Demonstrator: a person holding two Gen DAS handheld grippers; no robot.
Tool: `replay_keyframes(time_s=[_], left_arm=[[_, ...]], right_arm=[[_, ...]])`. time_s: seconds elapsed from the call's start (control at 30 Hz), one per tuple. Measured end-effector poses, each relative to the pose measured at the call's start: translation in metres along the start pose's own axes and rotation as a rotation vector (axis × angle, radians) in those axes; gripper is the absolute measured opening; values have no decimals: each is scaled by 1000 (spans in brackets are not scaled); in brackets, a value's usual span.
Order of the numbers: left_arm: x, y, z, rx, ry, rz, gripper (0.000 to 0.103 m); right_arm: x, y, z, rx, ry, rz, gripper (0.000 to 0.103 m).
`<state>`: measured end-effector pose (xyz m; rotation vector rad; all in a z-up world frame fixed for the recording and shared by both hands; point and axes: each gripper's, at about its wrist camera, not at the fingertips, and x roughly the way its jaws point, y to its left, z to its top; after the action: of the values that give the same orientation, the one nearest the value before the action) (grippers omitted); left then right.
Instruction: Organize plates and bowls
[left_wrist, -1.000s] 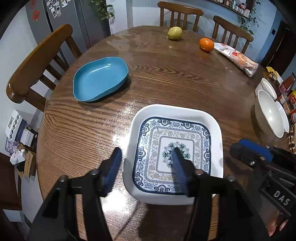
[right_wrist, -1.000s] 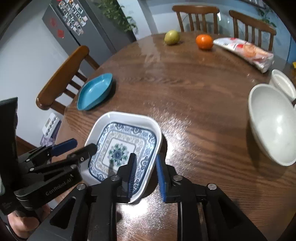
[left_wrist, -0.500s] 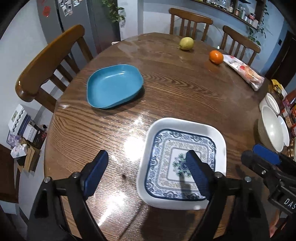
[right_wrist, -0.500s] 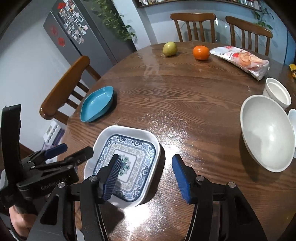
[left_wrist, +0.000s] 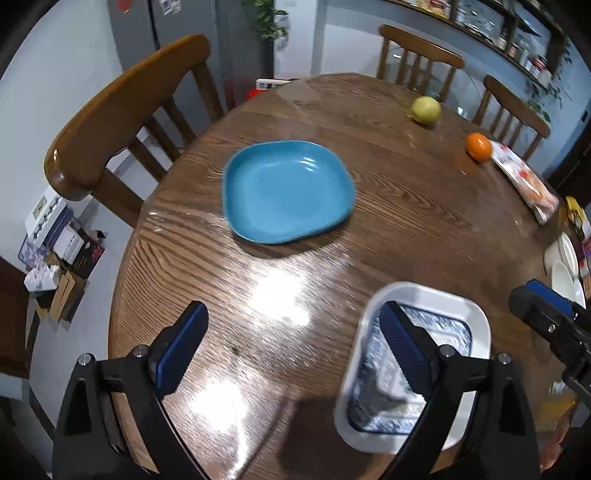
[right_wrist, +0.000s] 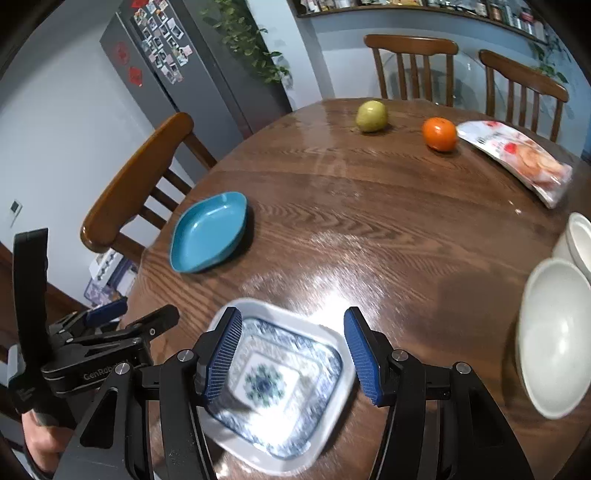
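Plates number two: a patterned white plate at the near edge of the round wooden table, and a blue plate farther off toward the left, well apart from it. Only the right wrist view shows both white bowls clearly, a large bowl at the right edge with a smaller bowl just behind it; the left wrist view crops them. One pear, one orange and one snack bag lie at the far side. The left gripper is opening over bare wood, gripping nothing. The right gripper hangs released above the patterned plate, pads clear of it.
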<state>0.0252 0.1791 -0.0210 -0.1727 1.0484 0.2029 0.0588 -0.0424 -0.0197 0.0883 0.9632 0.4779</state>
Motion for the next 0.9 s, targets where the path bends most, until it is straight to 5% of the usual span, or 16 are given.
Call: replay_keyframes(time_s=[0.3,0.6,0.73,0.83,0.9], left_arm=[[27,48,34,-136,17,17,93],[65,54,58,-142,27,16,89],[77,55,63,-143,41,6,72],[82,57,65,-141,51,3,69],[84,58,65,-138,52,-5,60]], right_arm=[[50,22,23,-24,64,36,58],[101,51,49,-44,88,72,58],[121,56,58,-43,100,68,58],[136,58,61,-47,115,64,57],[145,60,62,-55,130,66,50]])
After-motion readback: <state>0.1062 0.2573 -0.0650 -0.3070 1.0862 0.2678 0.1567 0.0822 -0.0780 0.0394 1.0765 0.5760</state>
